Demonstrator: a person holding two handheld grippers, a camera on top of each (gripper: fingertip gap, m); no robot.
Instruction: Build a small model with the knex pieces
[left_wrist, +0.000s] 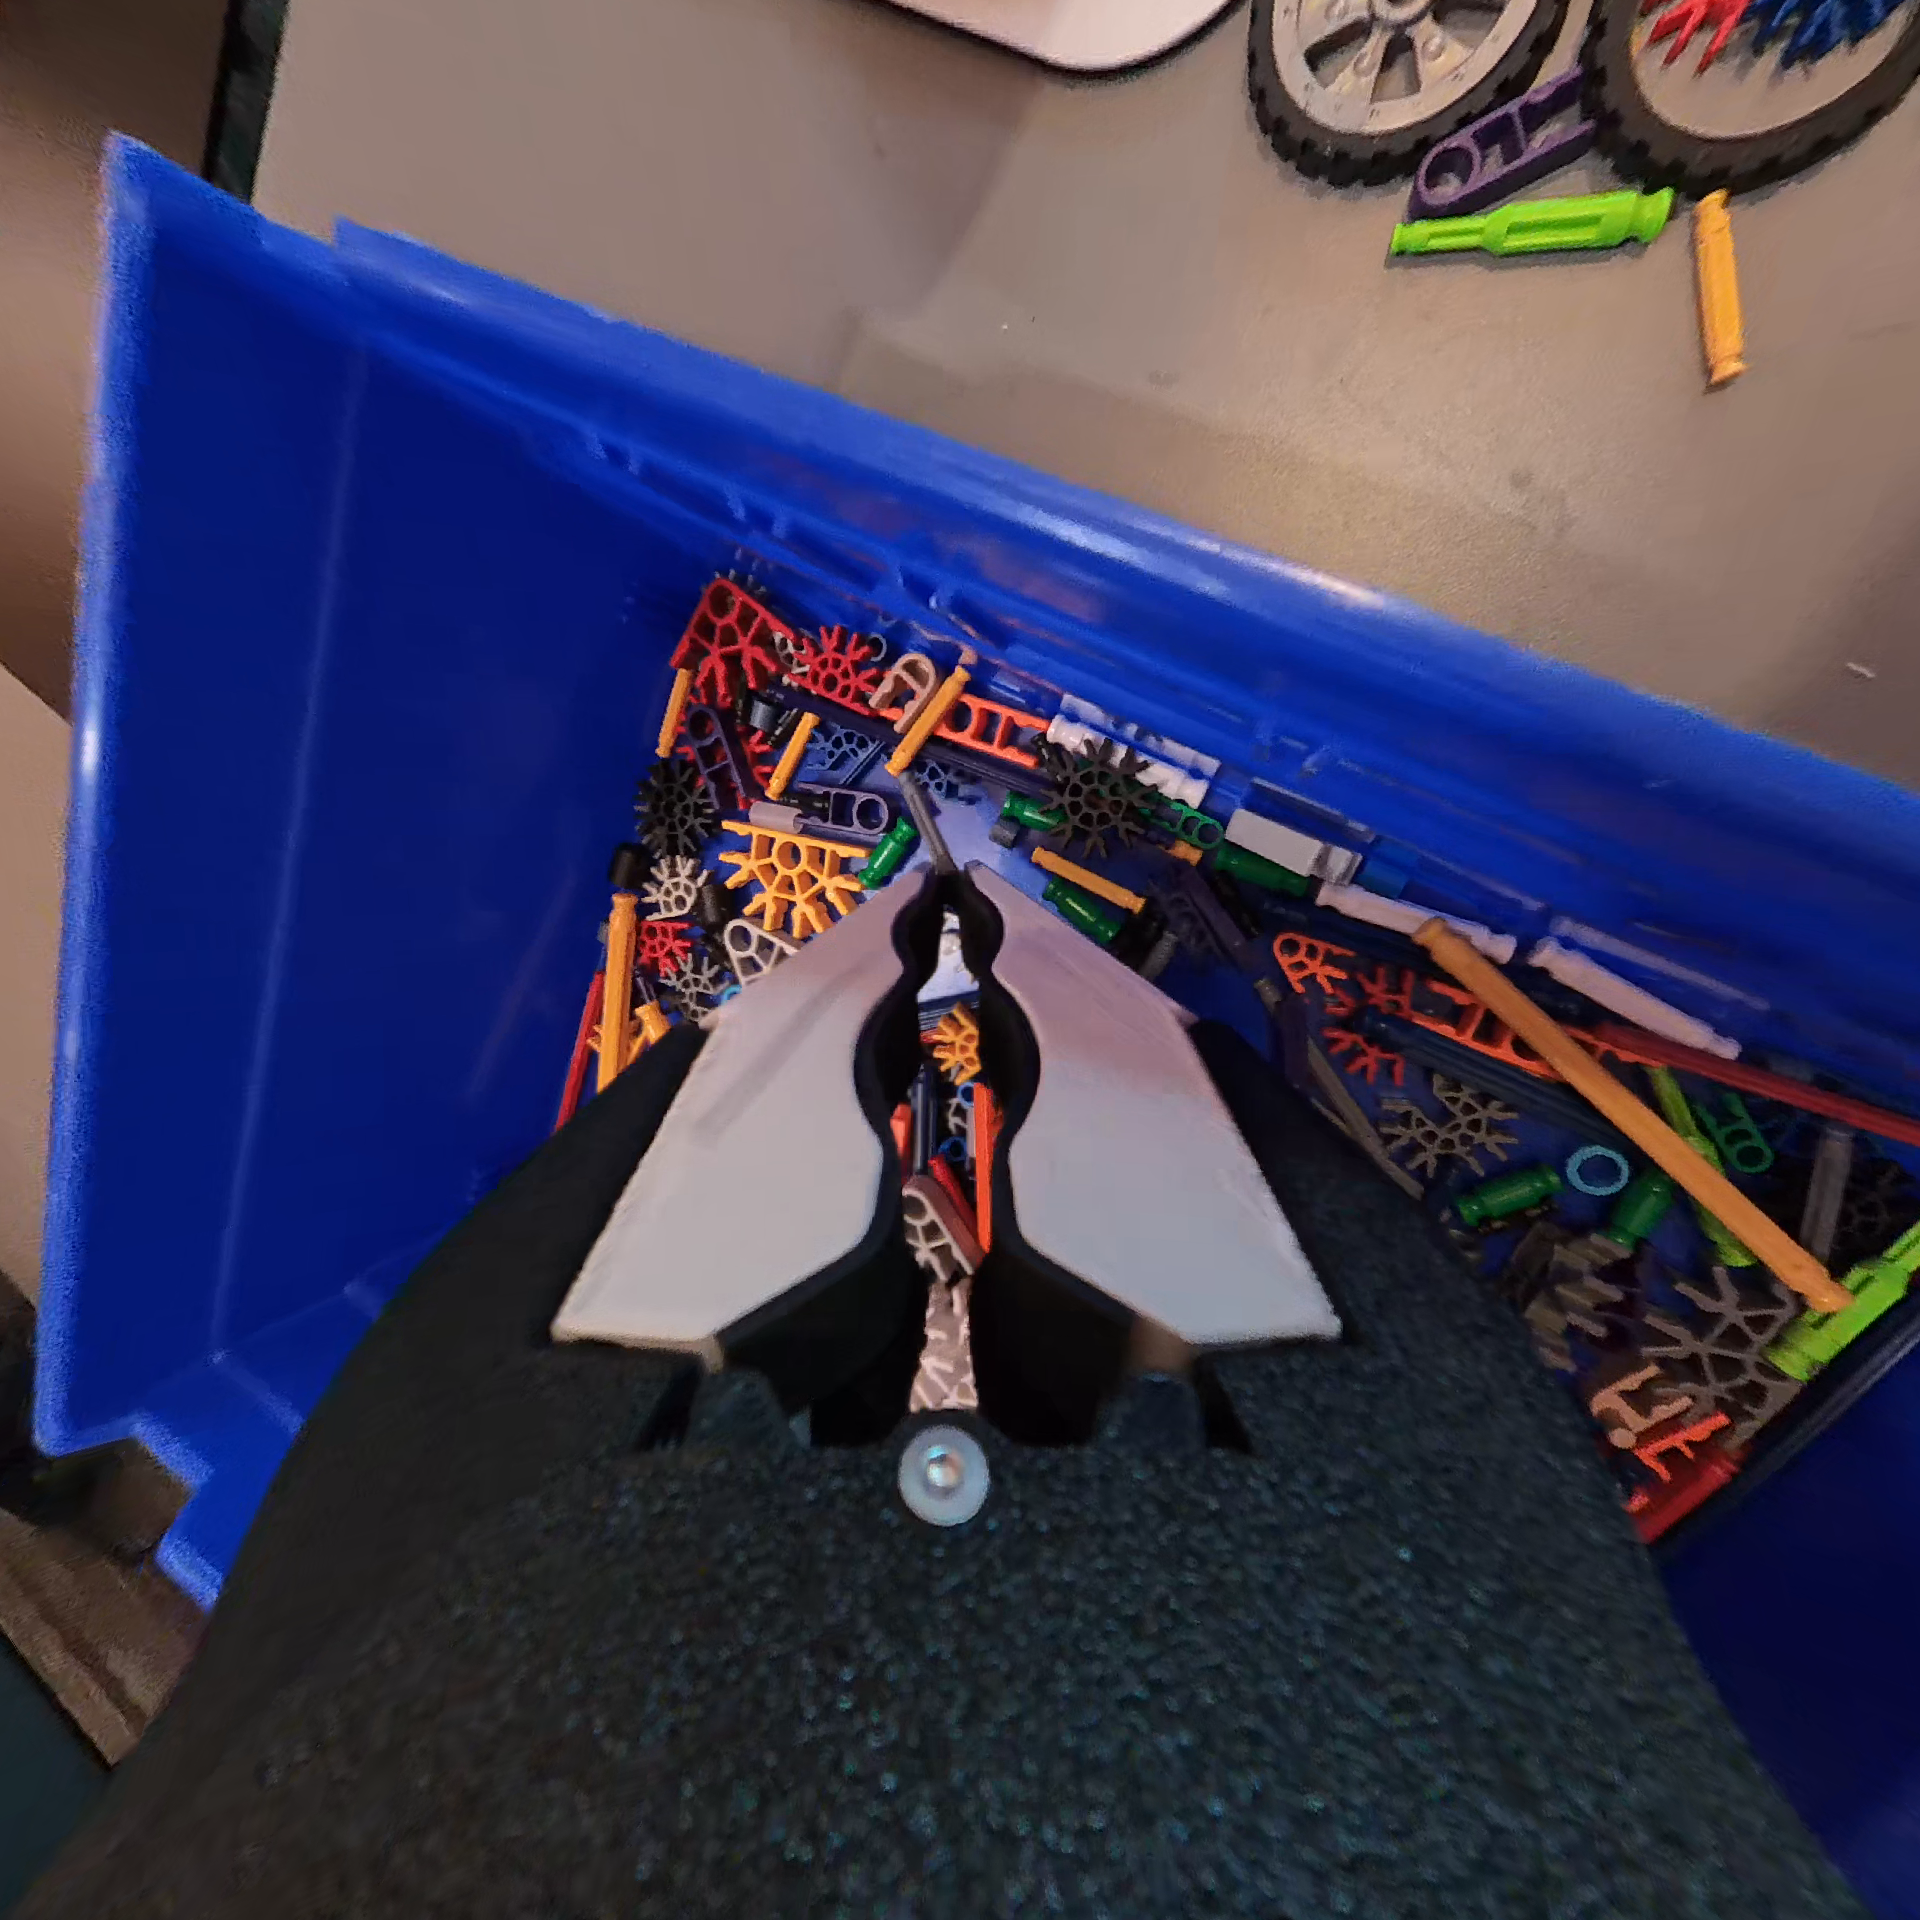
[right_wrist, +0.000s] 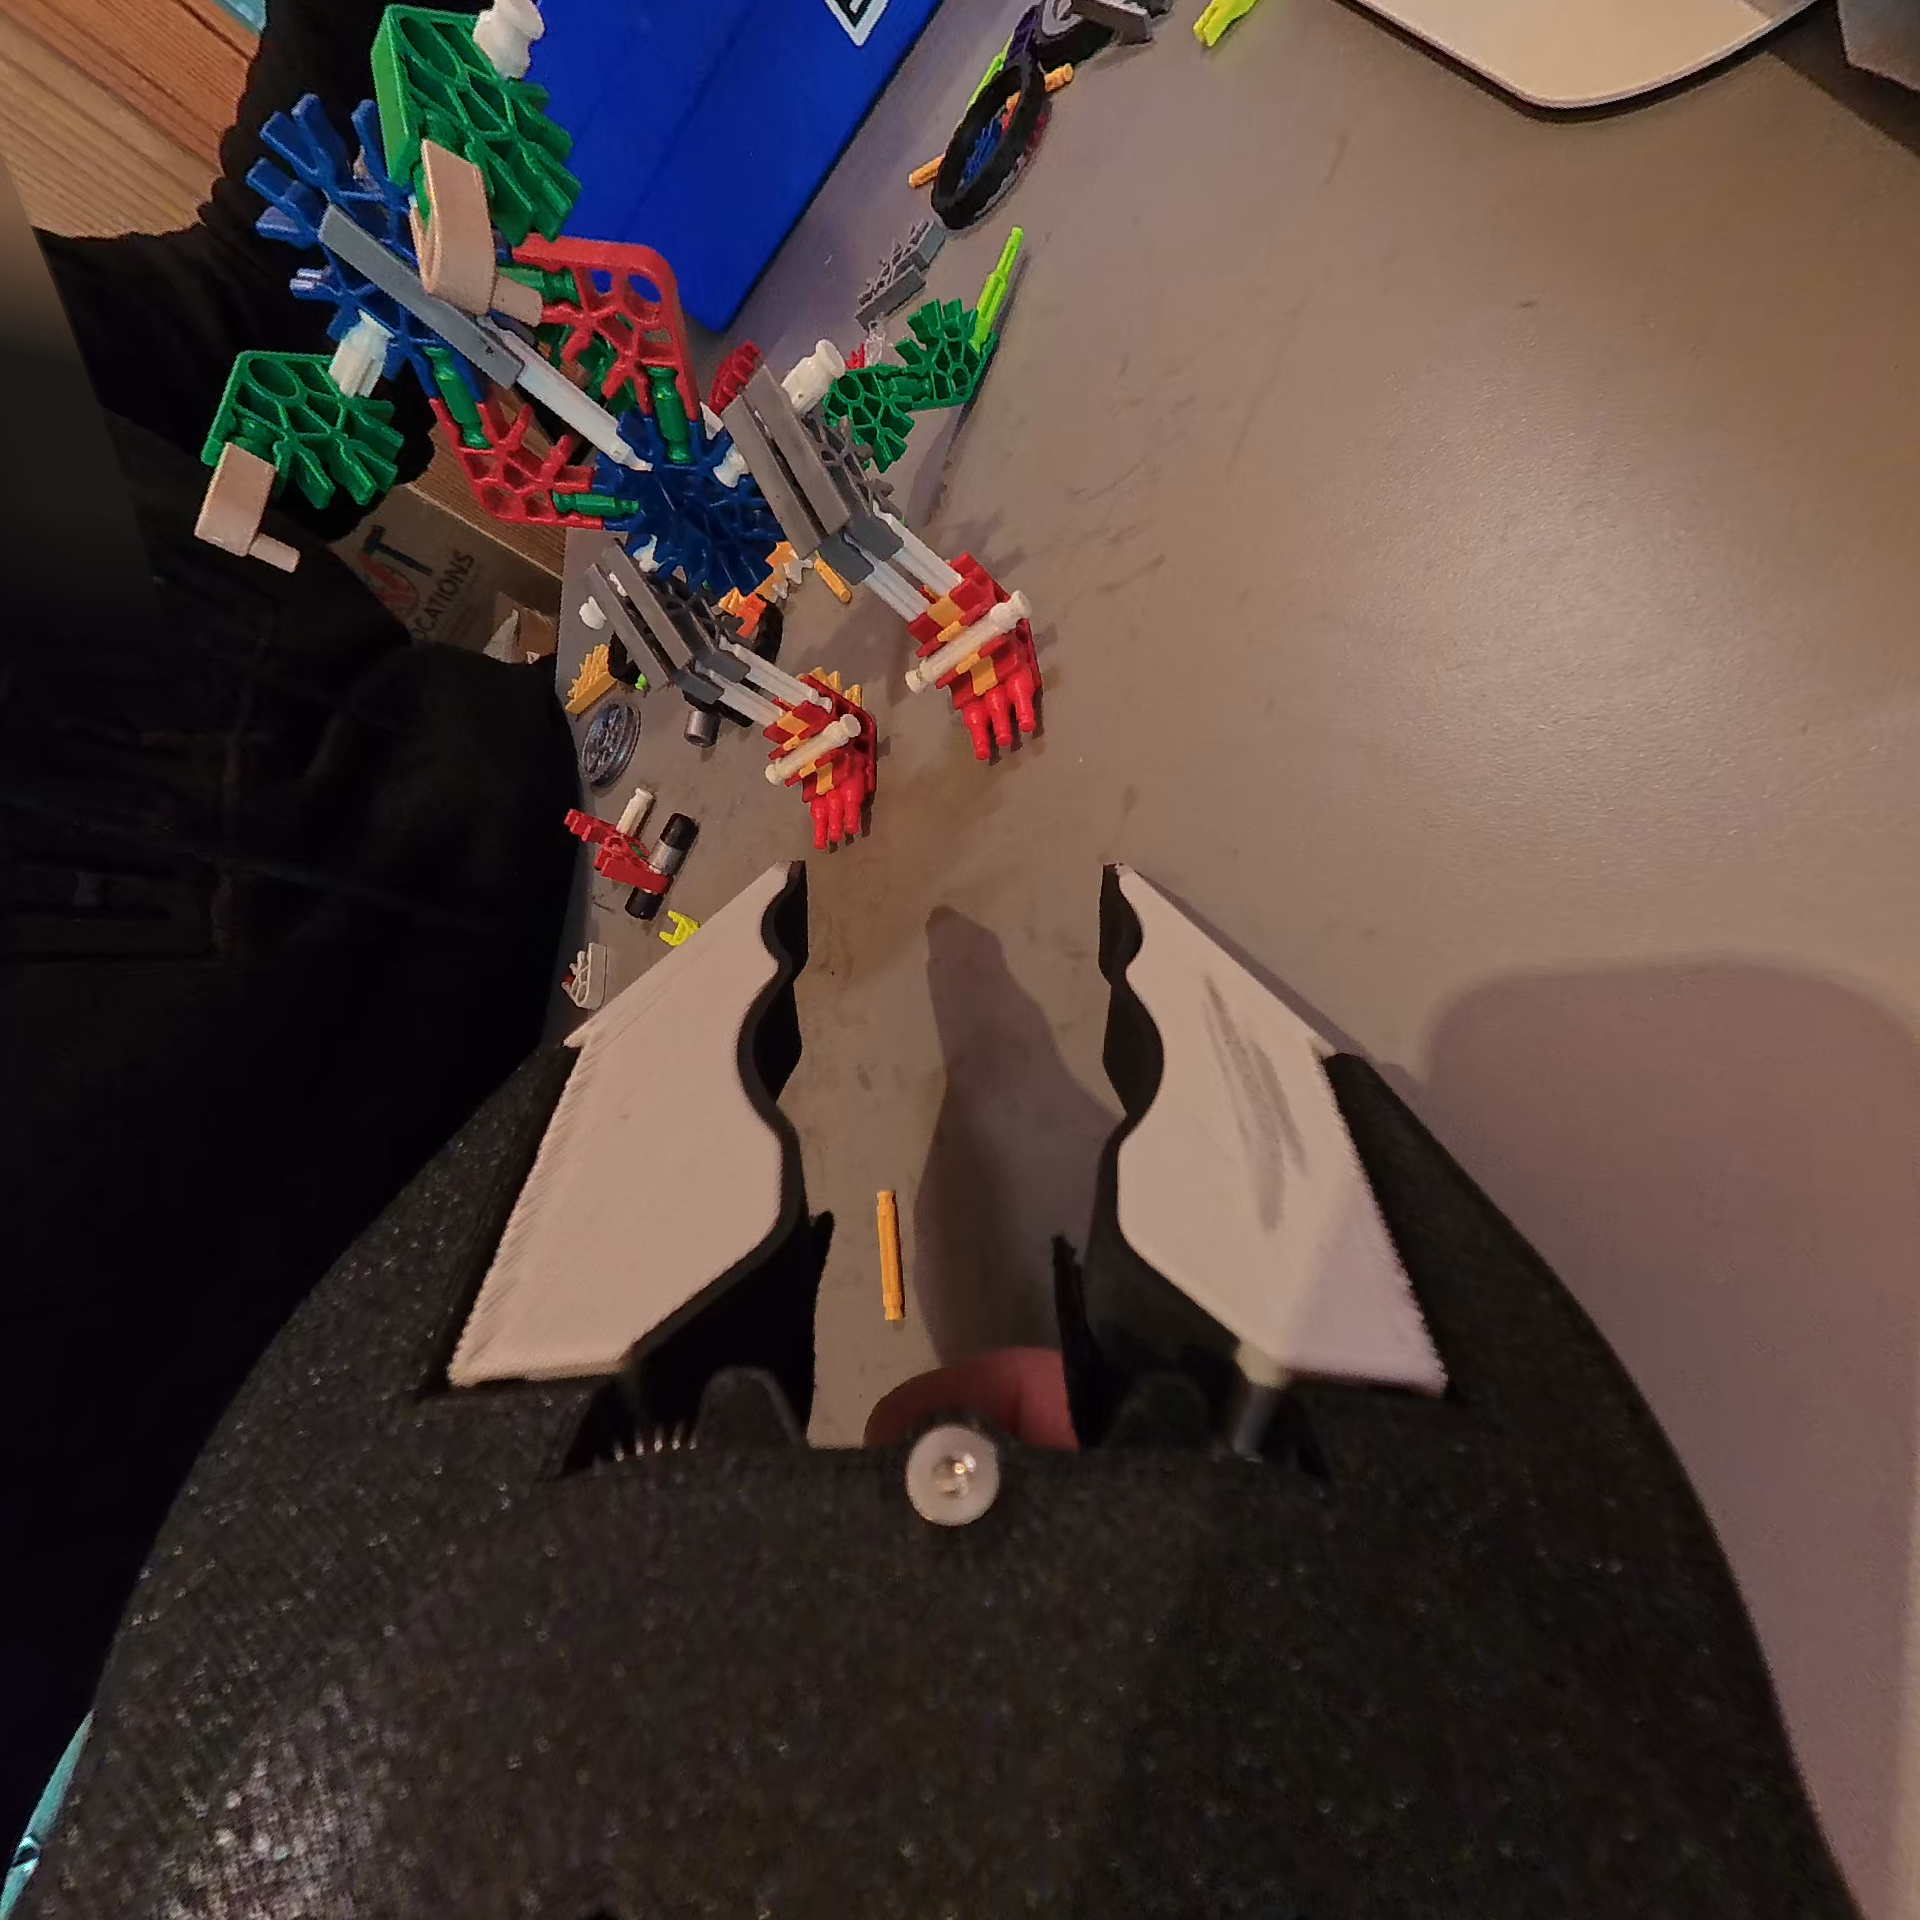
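Note:
In the left wrist view my left gripper (left_wrist: 943, 881) reaches down into a blue bin (left_wrist: 416, 644) filled with several small colourful construction-toy rods and connectors. Its jaws are closed on the end of a thin grey rod (left_wrist: 923, 816) that sticks out ahead of the tips. In the right wrist view my right gripper (right_wrist: 951, 883) is open and empty, hovering over a grey table (right_wrist: 1455, 623). A short orange rod (right_wrist: 889, 1252) lies on the table between its fingers. A built toy figure (right_wrist: 665, 488) with red feet stands just ahead.
On the table beyond the bin lie two grey wheels with black tyres (left_wrist: 1392, 73), a purple connector (left_wrist: 1496, 145), a green rod (left_wrist: 1527, 223) and an orange rod (left_wrist: 1716, 286). In the right view, loose parts (right_wrist: 634, 842) lie near the table's left edge, and the blue bin (right_wrist: 686, 135) stands far off. The gap from one gripper's tips to the other's is roughly 45 cm.

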